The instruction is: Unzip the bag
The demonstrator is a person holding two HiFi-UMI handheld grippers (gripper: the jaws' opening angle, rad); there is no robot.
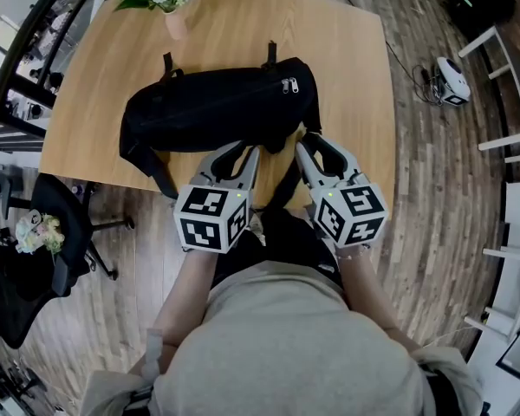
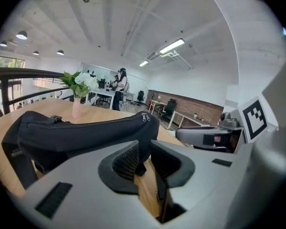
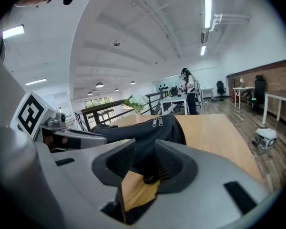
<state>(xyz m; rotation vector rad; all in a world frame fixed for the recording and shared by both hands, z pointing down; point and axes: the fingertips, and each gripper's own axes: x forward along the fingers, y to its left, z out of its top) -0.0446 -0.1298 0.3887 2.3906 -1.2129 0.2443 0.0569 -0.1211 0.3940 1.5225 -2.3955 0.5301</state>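
You stand at the near edge of the pale wooden counter point(image 1: 347, 76) with both claws aimed at the long black fabric bag point(image 1: 217, 111). The bag lies lengthwise across the counter's near half, zipped shut along its top.

Your left claw point(image 1: 240, 152) sits at the bag's near side with a narrow gap between its ribbed pads and nothing pinched. Your right claw point(image 1: 316, 144) points at the bag's right end with its jaws standing wider. Dark fabric lines up between them in the right gripper view, but the pads do not look pressed on it. The pair of silver zipper pulls point(image 1: 289, 85) rests side by side on top of the bag near that right end, apart from both claws.

The task looks barely begun, and the pulls are small. Close on the cloth beside them and you would only bunch the bag. Take both pulls at once and the zip would likely stay locked. If the left claw does not pin the body first, a tug could drag the whole bag along the smooth counter. Push it far enough and it could reach the pink vase of white flowers point(image 1: 169, 7) at the far edge. A black strap point(image 1: 160, 176) hangs over the near edge and could snag a claw.
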